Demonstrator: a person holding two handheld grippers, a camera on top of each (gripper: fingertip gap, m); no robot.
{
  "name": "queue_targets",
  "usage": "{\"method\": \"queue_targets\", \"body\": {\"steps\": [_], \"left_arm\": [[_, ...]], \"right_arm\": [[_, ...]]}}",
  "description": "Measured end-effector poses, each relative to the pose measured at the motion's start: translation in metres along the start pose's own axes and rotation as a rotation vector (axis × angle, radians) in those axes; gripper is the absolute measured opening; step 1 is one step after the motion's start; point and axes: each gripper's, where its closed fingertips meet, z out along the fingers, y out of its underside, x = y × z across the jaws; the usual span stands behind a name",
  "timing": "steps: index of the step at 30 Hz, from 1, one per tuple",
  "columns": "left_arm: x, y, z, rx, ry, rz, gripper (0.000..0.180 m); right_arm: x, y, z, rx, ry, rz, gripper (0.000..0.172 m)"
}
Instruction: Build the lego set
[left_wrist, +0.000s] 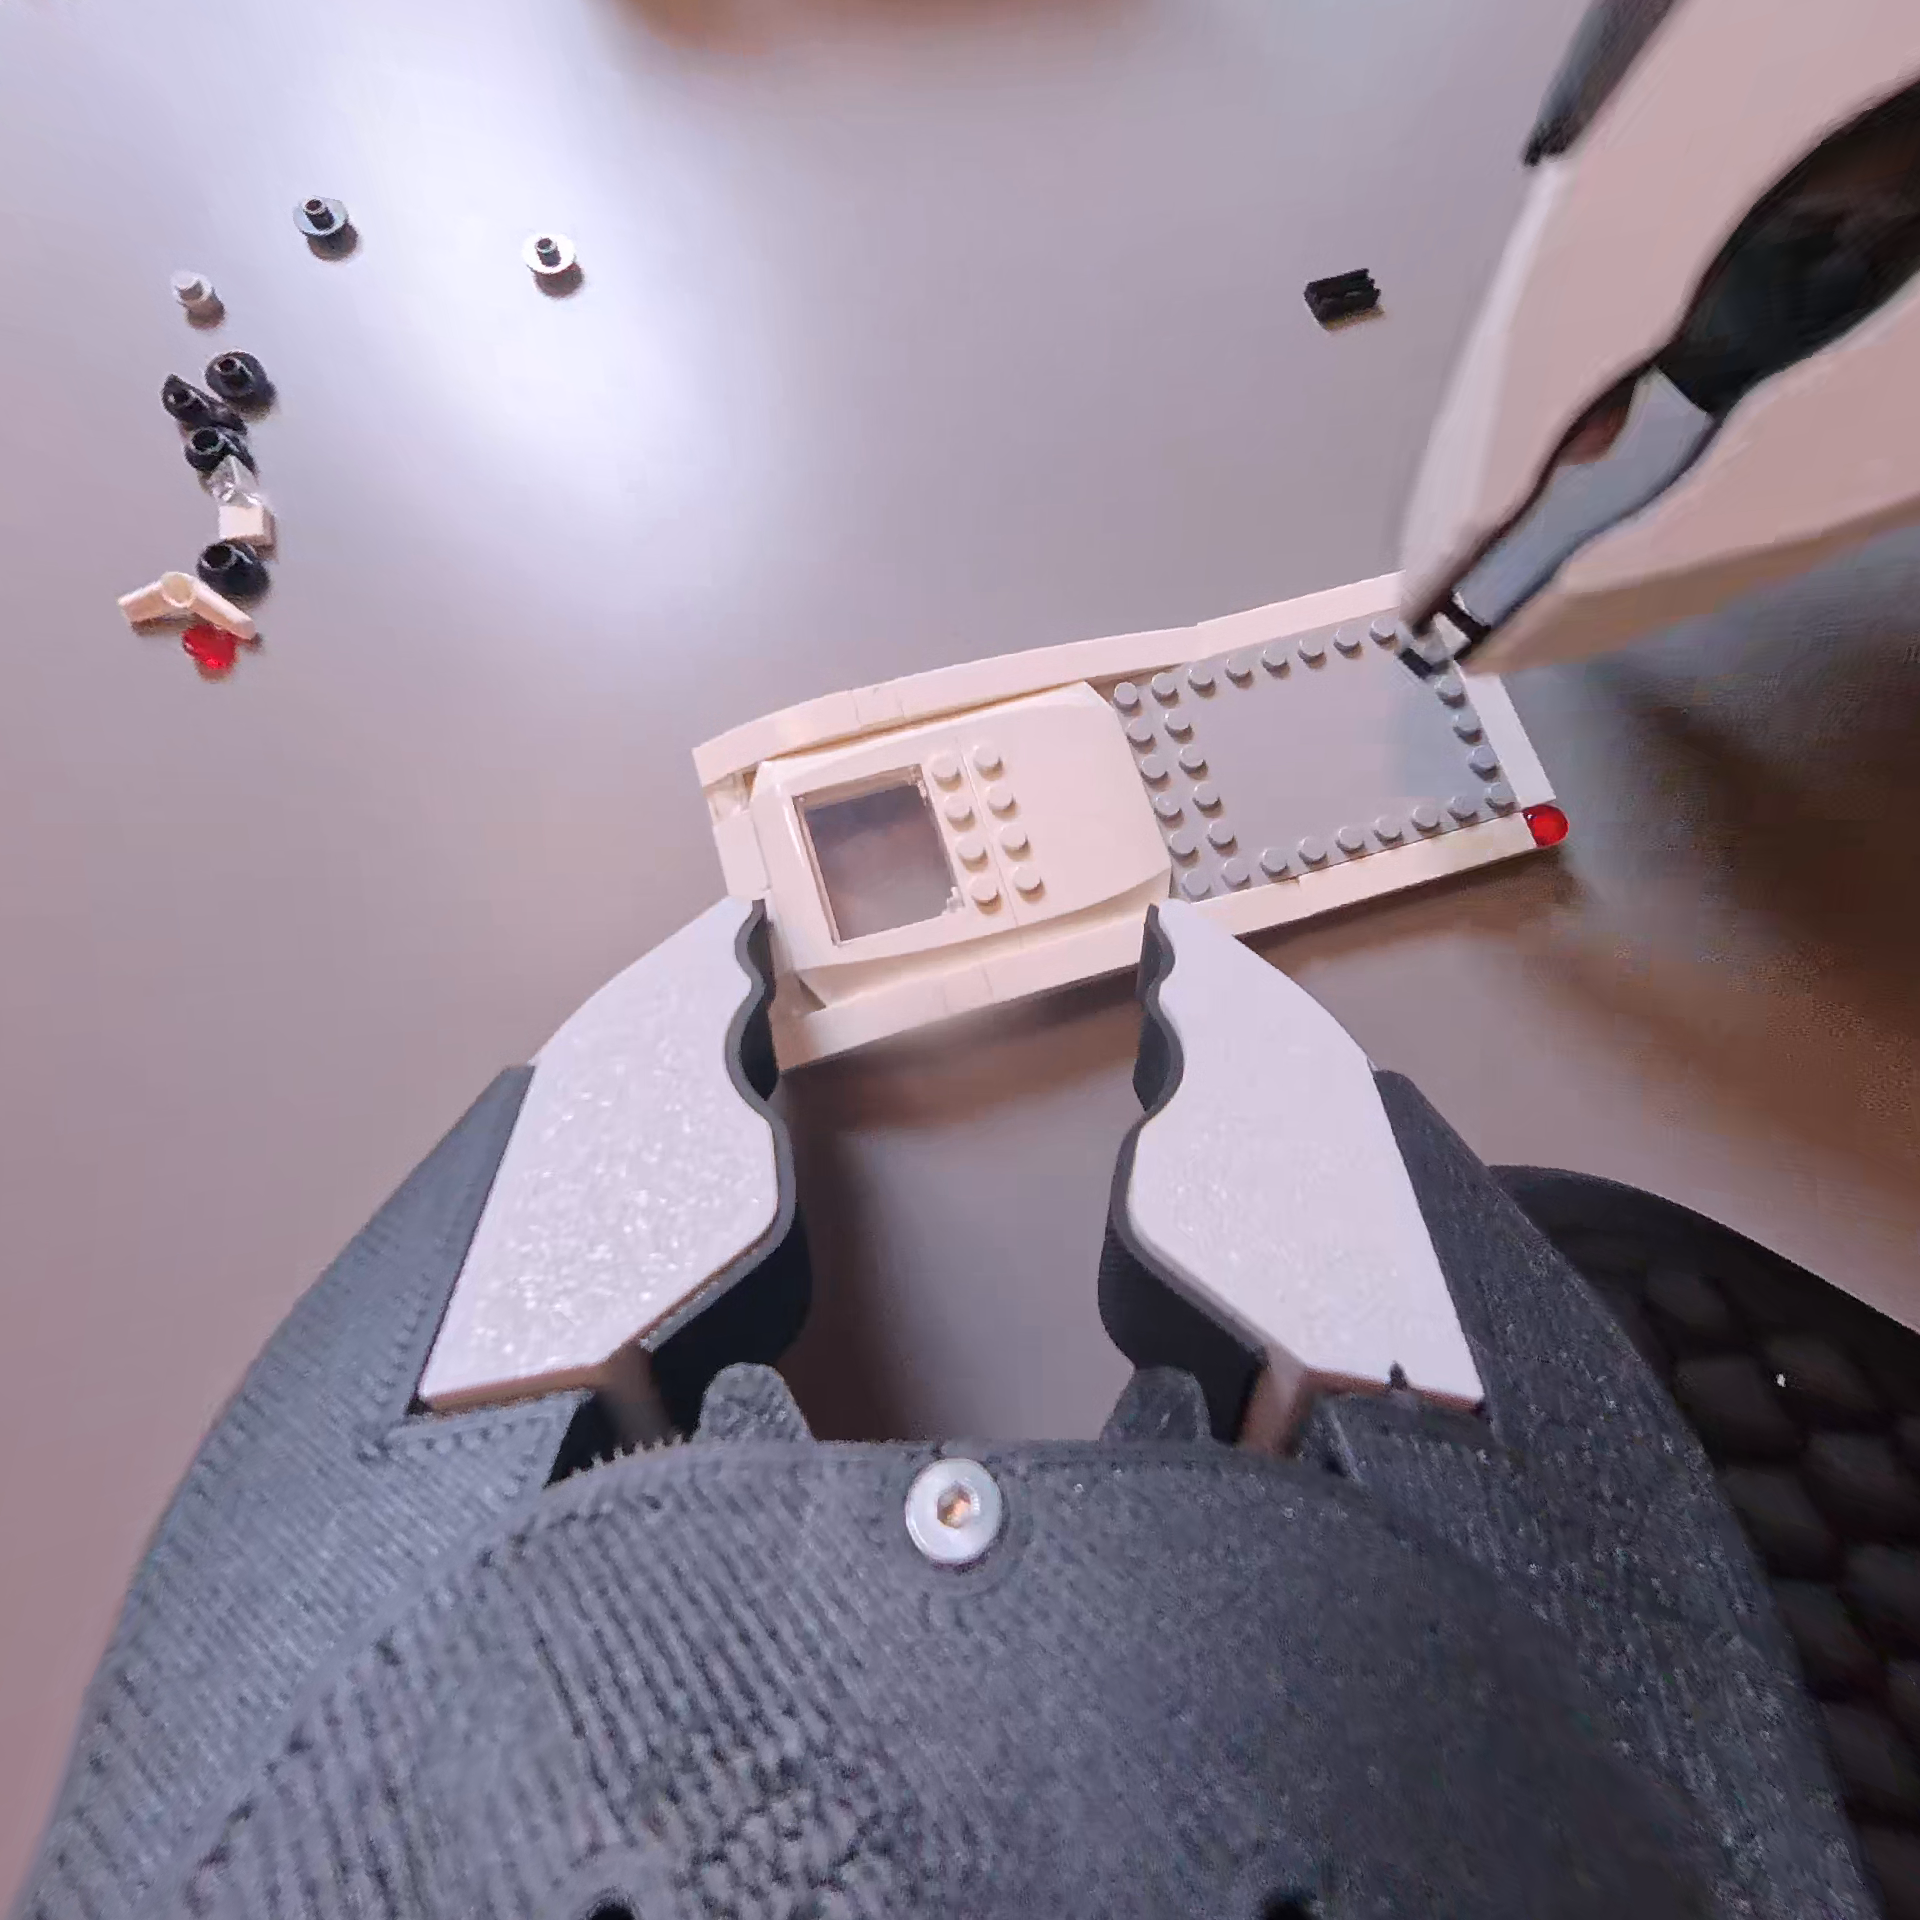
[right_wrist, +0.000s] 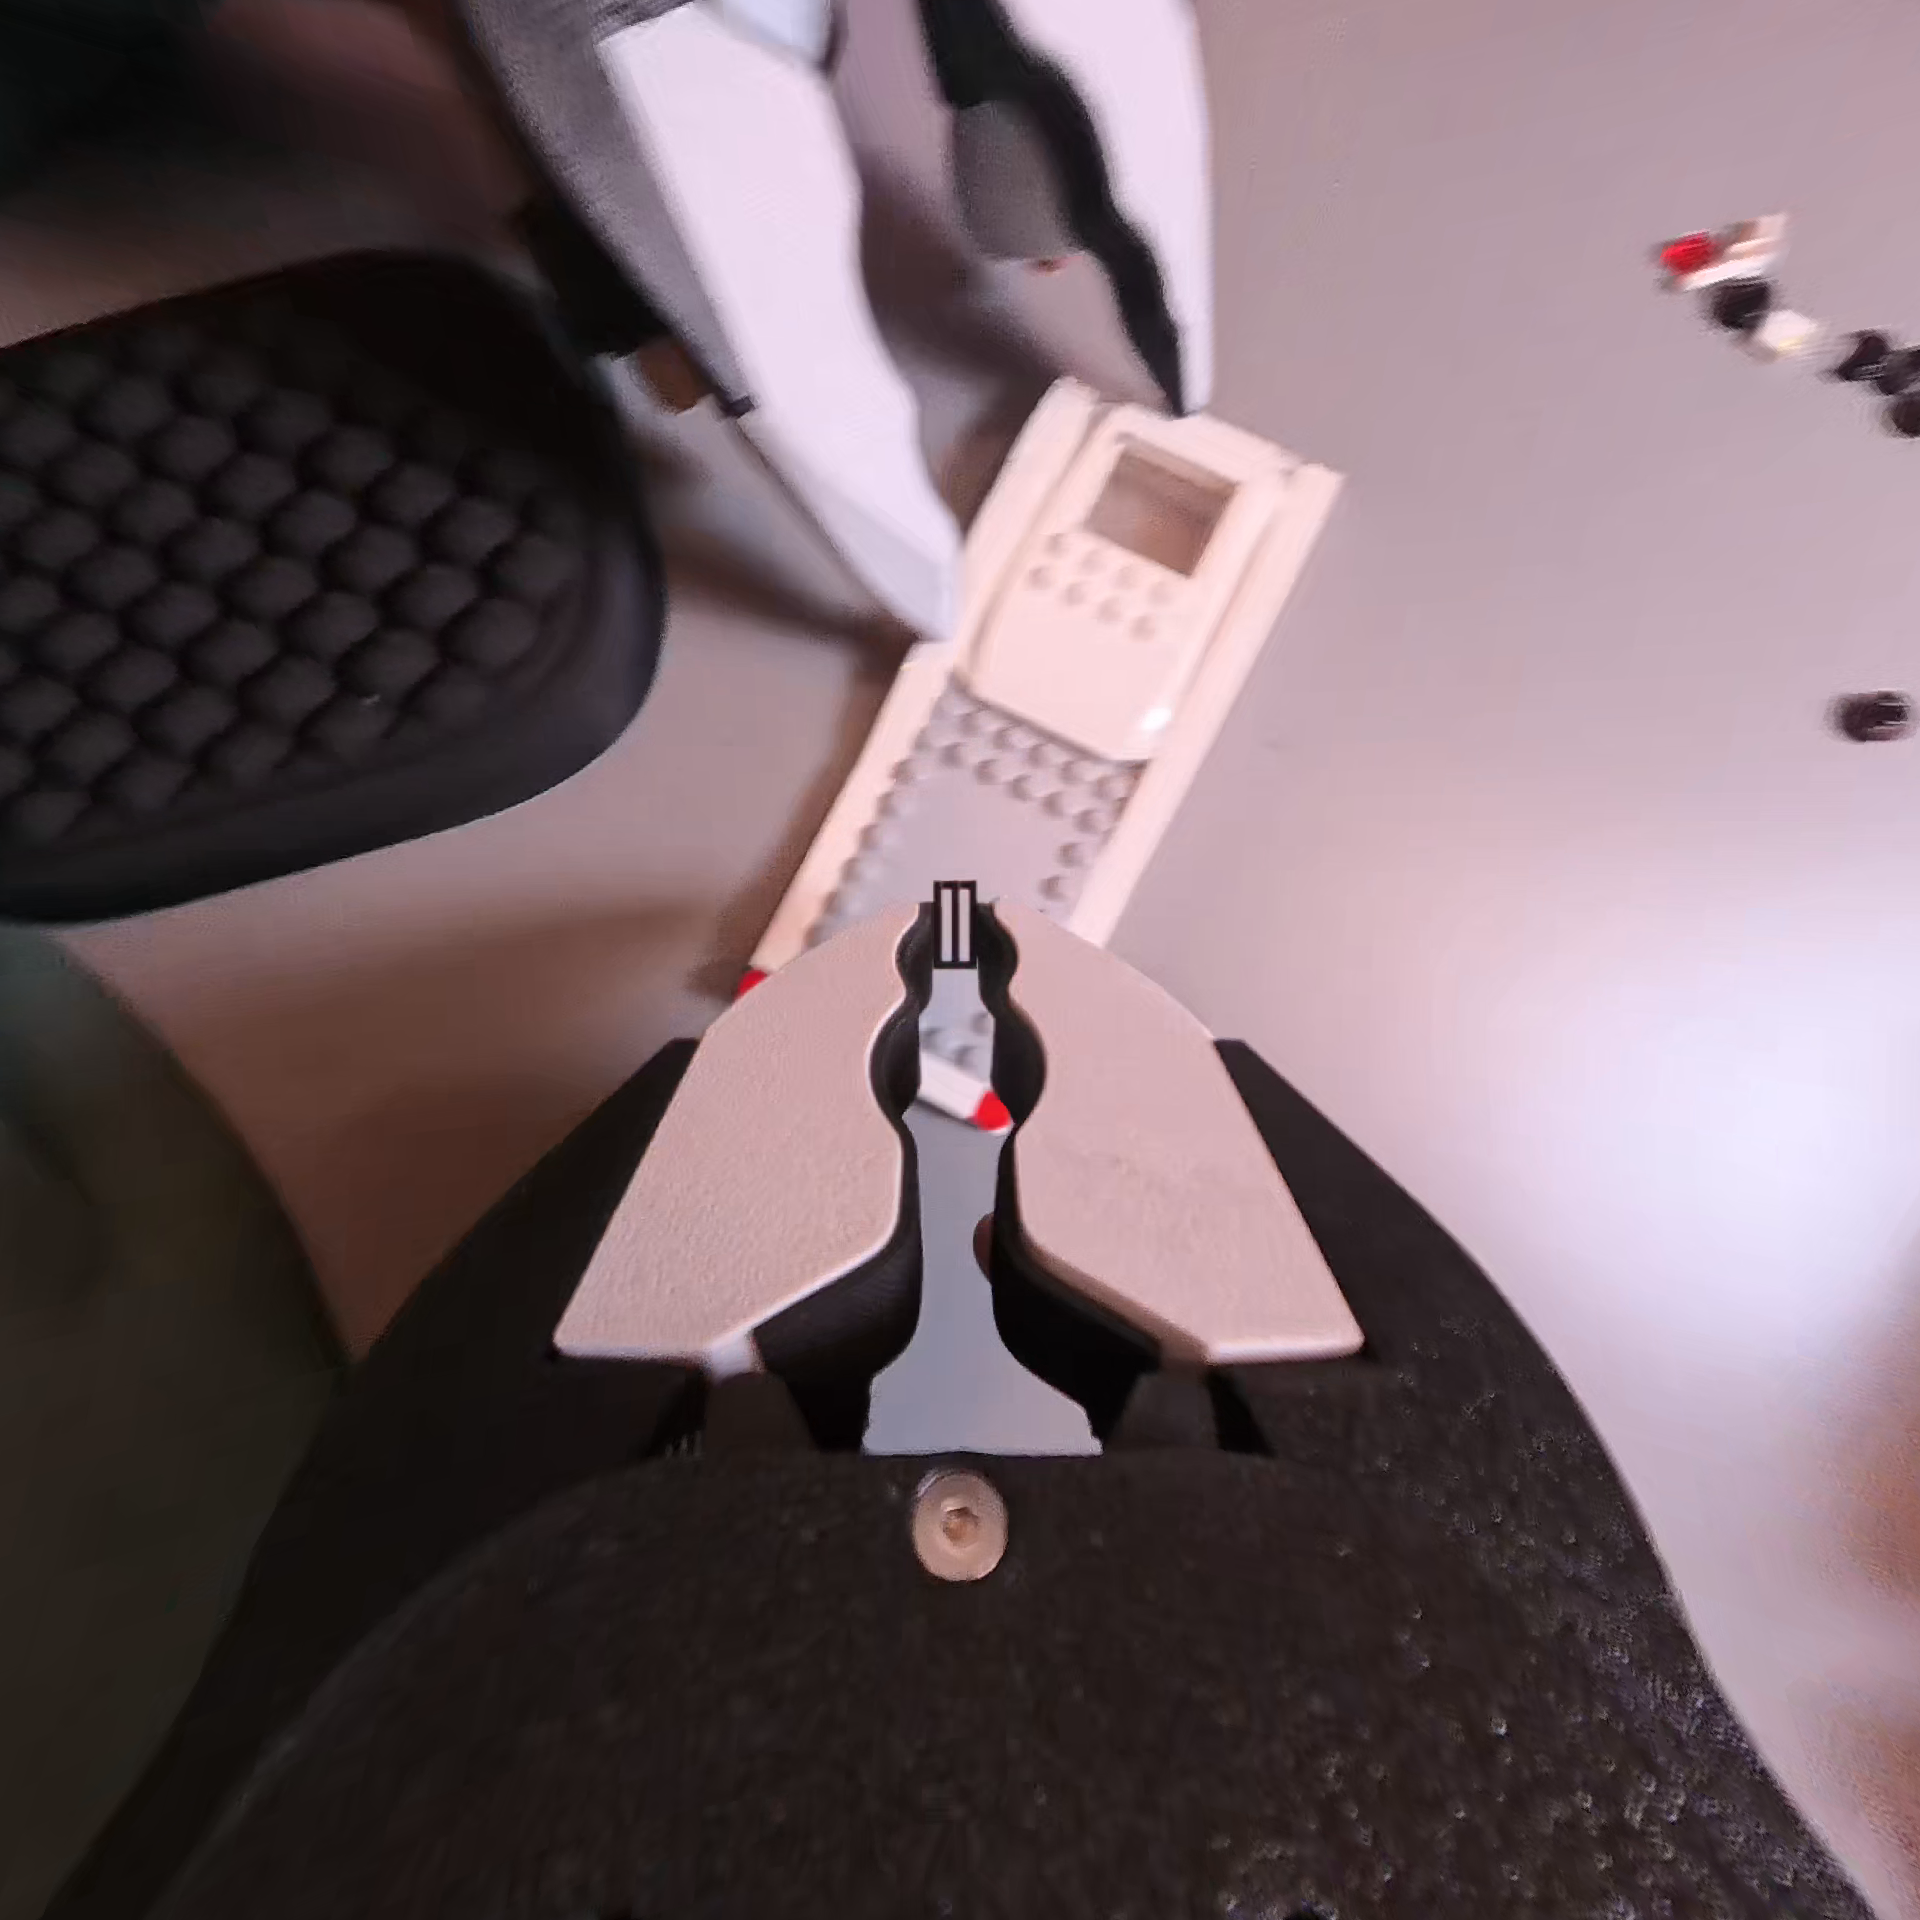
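Left wrist view: one white brick model (left_wrist: 1039, 831) lies flat on the brown table (left_wrist: 727, 416), with a grey studded plate (left_wrist: 1340, 769) at its far end and one red stud (left_wrist: 1545, 826) showing at the corner. Left gripper (left_wrist: 951, 945) stands wide, its fingers straddling the model's cab end; contact cannot be told. About ten loose small parts (left_wrist: 218, 468) are scattered at far left, and one black piece (left_wrist: 1343, 294) lies alone. Open table lies between.

Right wrist view: right gripper (right_wrist: 956, 935) is narrow, pinching one small black piece (right_wrist: 955, 923) over the plate's end. Two red studs flank the tips. Bare table lies to the right.
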Motion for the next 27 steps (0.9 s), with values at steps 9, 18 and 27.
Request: {"method": "queue_targets", "body": {"steps": [9,18,27], "left_arm": [[0.013,0.007,-0.008,0.004,-0.003,-0.031,0.071],[0.016,0.011,-0.013,0.02,0.012,-0.029,0.068],[0.016,0.012,-0.013,0.022,0.012,-0.025,0.067]], "right_arm": [[-0.001,-0.013,0.035,-0.007,0.038,0.047,0.007],[0.004,-0.012,0.037,-0.042,0.066,0.048,0.007],[0.004,-0.012,0.039,-0.074,0.058,0.04,0.012]]}}
